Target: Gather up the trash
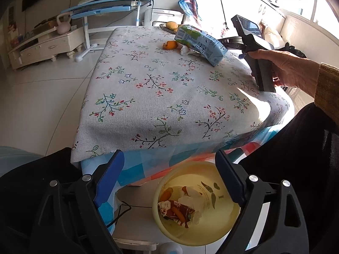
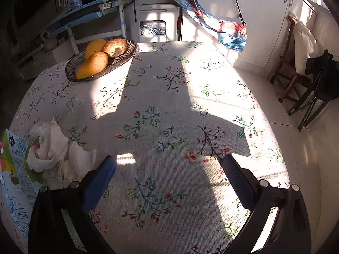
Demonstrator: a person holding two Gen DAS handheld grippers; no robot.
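1. Below the table edge, at about six o'clock in the left wrist view, a yellow bin (image 1: 197, 207) is sitting on the floor and already holding scraps: orange peel, a torn red wrapper and crumpled white paper. By that, part of the collecting is looking done.
2. The left gripper (image 1: 169, 182) is hanging above the bin with its jaws standing wide and nothing between them.
3. Trash is still lying on the floral tablecloth (image 1: 161, 89): a drink carton (image 1: 201, 42) at about one o'clock in the left view, with a crumpled tissue (image 2: 50, 148) just beside it and a piece of orange peel (image 1: 169, 44) near it at twelve o'clock.
4. The right gripper (image 2: 169, 169) is pointing down at bare cloth, its jaws spread wide and empty; in its own view the tissue and carton are lying off at nine o'clock, beside its left finger rather than between the fingers.
5. The fruit basket (image 2: 99, 63) at eleven o'clock in the right view is holding whole fruit and does not look like trash.
6. Judging from this, three pieces are waiting to be binned, and the right gripper would need to swing toward the tissue first.
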